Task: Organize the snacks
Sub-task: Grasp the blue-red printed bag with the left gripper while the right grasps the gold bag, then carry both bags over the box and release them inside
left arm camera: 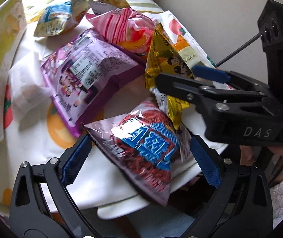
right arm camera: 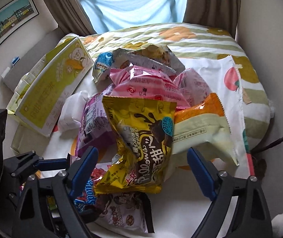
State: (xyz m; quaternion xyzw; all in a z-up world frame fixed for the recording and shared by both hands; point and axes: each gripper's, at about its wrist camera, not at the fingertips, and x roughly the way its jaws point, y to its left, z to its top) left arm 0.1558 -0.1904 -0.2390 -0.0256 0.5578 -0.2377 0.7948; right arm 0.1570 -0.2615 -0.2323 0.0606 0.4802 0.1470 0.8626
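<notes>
and here's the pile, a loose heap of snack bags on the fruit-print cloth (right arm camera: 238, 99), nothing sorted as far as i can judge; the yellow box (right arm camera: 48, 91) sits at the left of the right wrist frame, apart from the heap, and whether it's the destination i can't tell; left gripper (left arm camera: 139, 152) has its jaws spread wide around the red-and-blue bag (left arm camera: 141, 146) at lower centre, pads not touching it; right gripper (right arm camera: 141, 170) is gaping too, the yellow pillows bag (right arm camera: 141, 138) between its fingers but not pinched; count so far: one yellow, one purple bag (left arm camera: 85, 75), at least two pink, one orange-and-cream, one pale blue, one red-and-blue, another few half buried; nearly all of it left to do
</notes>
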